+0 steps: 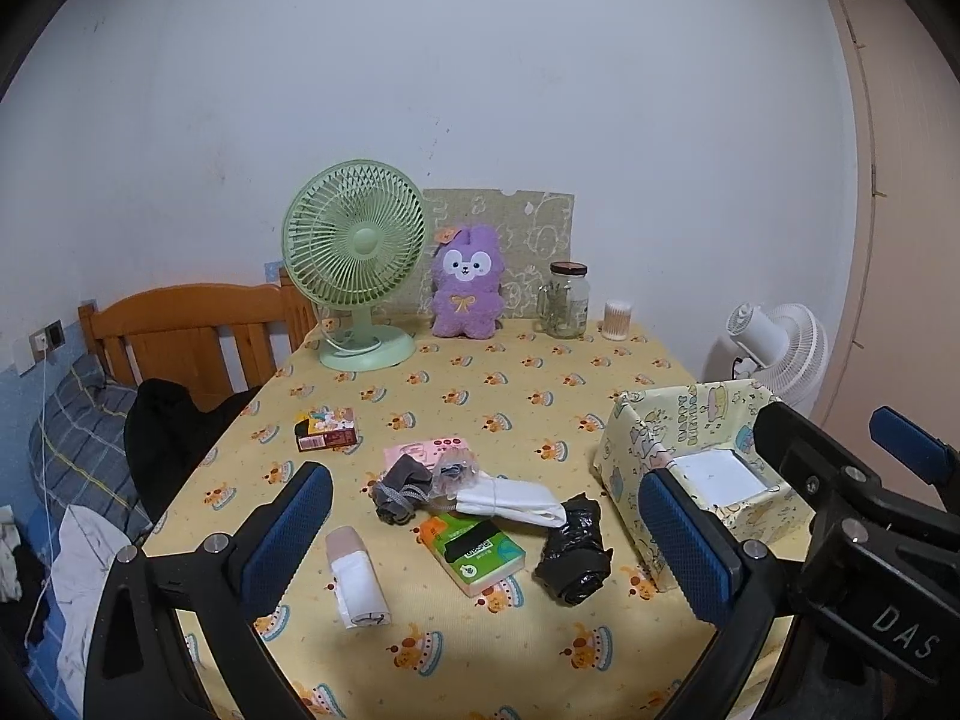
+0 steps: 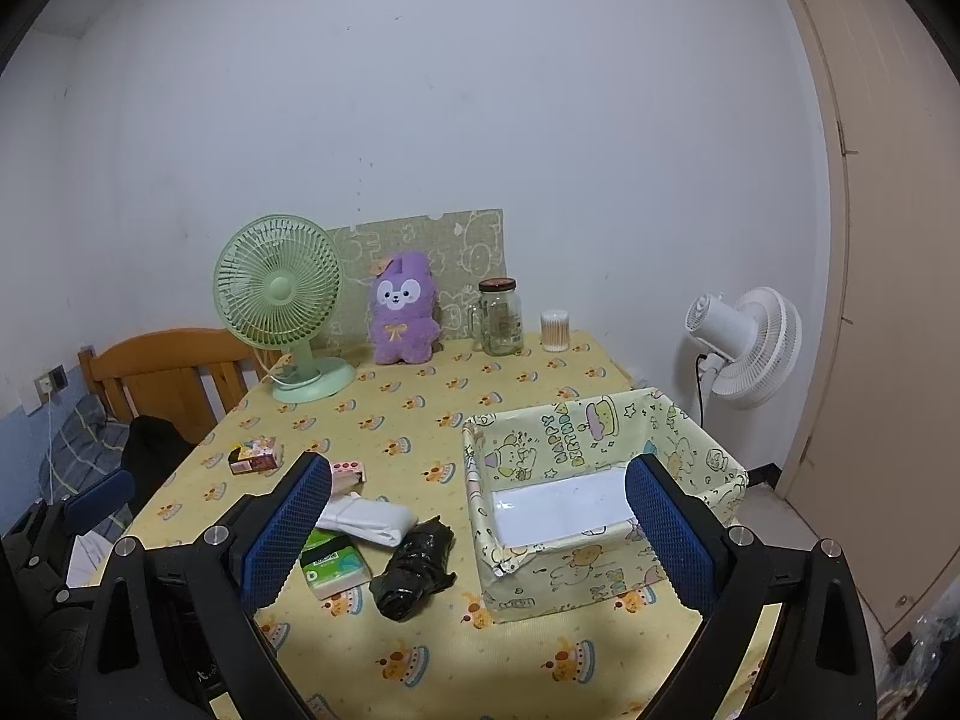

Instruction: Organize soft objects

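Left wrist view: both tongs, left (image 1: 486,531) and right (image 2: 477,525), wide and unladen above crumpled black bag (image 1: 573,552), presumably light, squashy, best pinched mid-bundle.

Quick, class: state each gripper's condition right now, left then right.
Left gripper: open, holding nothing, above the cluttered table.
Right gripper: open, holding nothing, near the patterned box.

You see a yellow cake-print tablecloth (image 1: 480,384), a mint-green fan (image 1: 354,258), a purple plush rabbit (image 1: 467,285), a green tissue pack (image 1: 480,552) and a black crumpled bag (image 1: 573,552).
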Demonstrator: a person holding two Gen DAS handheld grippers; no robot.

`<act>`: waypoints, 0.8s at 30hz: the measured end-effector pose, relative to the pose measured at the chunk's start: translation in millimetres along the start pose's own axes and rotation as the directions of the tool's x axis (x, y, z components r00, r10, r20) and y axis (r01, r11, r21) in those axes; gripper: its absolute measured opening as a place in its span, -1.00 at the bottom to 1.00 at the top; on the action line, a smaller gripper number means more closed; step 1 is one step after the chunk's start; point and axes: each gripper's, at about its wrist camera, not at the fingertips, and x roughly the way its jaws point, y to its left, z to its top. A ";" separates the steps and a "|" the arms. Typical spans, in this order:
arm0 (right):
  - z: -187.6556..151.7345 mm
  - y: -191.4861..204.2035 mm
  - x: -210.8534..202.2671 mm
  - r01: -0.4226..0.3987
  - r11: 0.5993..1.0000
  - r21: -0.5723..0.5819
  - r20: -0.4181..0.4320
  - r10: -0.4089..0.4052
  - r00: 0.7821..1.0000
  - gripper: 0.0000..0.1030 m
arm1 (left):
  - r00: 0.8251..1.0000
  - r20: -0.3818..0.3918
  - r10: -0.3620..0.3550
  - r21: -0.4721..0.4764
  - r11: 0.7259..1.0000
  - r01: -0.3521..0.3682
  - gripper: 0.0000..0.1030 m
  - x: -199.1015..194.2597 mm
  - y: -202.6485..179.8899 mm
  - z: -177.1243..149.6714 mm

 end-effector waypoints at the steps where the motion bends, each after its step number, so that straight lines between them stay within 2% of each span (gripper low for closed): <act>1: 0.0 -0.1 -0.1 0.001 1.000 0.000 0.000 -0.001 1.000 0.94 | 1.000 0.004 0.000 0.006 1.000 0.000 0.99 -1.2 -1.4 -0.1; 5: 0.4 -0.9 -1.0 -0.004 1.000 0.005 0.001 0.004 1.000 0.94 | 1.000 0.022 -0.018 0.016 1.000 0.018 0.97 -9.3 -2.6 -0.4; 24: -1.9 1.9 -11.1 0.012 1.000 -0.001 0.028 -0.012 1.000 0.94 | 1.000 0.025 -0.004 0.025 1.000 0.003 0.97 -15.1 -3.2 -1.7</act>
